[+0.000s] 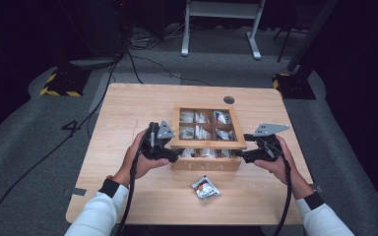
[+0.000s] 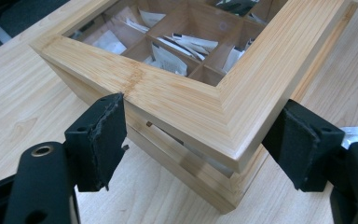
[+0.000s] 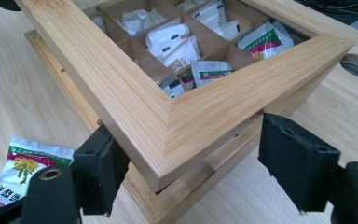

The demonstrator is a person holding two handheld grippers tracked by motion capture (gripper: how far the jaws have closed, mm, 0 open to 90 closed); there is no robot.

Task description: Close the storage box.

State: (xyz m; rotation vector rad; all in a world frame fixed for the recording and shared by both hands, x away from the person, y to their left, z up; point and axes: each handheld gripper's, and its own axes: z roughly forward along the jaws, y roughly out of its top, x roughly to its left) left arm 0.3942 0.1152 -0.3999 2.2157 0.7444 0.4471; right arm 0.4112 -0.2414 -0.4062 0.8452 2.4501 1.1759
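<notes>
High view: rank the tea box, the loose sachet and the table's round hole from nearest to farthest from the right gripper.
1. Tea box, right gripper at its front right corner.
2. Loose sachet, on the table nearer the person.
3. Round hole, beyond the box near the far edge.

Grey carpet (image 1: 24,128) (cables (image 1: 142,42) trailing), dim room, white desk frame (image 1: 221,22).

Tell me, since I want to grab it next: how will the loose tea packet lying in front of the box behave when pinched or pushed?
The tea packet looks like a thin, crinkled foil sachet, so it will probably flex rather than stay stiff. Its glossy surface may slip between pads. Lying flat on the table, it should slide rather than roll, and its low edge may be hard to catch.
</notes>
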